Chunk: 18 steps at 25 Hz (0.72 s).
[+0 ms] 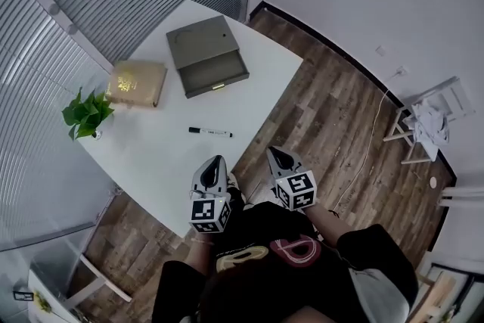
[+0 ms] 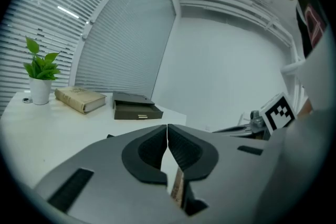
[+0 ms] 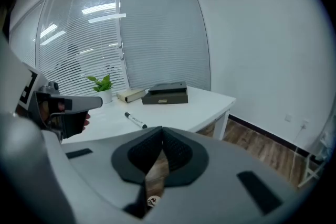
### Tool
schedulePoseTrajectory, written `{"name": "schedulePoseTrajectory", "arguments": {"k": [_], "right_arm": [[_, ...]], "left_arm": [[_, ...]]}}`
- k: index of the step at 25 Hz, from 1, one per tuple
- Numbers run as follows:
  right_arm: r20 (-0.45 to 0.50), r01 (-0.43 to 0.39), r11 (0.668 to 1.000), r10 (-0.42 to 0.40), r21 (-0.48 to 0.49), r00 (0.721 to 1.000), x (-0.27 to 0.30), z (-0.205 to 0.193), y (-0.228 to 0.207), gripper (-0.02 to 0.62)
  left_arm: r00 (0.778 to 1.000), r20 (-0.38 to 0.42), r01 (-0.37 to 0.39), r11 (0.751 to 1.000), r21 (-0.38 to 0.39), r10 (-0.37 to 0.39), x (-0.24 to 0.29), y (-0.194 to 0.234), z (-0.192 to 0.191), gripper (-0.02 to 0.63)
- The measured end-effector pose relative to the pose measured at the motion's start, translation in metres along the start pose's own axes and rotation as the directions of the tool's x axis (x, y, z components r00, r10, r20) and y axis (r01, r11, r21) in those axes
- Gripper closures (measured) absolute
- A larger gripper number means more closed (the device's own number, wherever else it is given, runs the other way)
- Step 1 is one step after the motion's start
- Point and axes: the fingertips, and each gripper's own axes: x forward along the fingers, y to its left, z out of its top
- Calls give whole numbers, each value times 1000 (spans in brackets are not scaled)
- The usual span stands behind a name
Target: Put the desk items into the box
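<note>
Both grippers are pinched closed and empty: left gripper (image 1: 218, 160) and right gripper (image 1: 278, 153) hang at the tabletop's (image 1: 159, 155) near edge. The pen (image 1: 210, 132) lies mid-tabletop, the book (image 1: 136, 83) beside the plant (image 1: 87, 113), the box (image 1: 208, 55) beyond. Likely risks: the thin pen rolling from a glancing pinch, or the plant tipping when the book is taken

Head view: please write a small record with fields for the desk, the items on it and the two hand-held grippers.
desk: white desk
box: dark box, far side, its tray slid partly out
book: tan book, flat, left of the box
plant: potted plant, left edge
marker: black marker, lying alone mid-desk
left: left hand-held gripper, shut, empty, at near desk edge
right: right hand-held gripper, shut, empty, over the floor
</note>
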Motion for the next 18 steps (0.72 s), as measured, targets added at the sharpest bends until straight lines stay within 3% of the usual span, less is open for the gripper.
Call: {"name": "schedulePoseTrajectory", "arguments": {"k": [3,7,18], "right_arm": [[-33,-6,1000,6,-18,999,17,3,5,584],[-11,-4,995,3,-102,1000,38,23,23,584],[-36,-132,978,128,-161,991,65,49,51,584]], "left_arm": [[1000,26,-4,999,-40,5,2,13,15,588],[998,58,-23,999,-47,25,2,37,30,588],[994,42,-96,992,-83,100,9,74,34,588]]}}
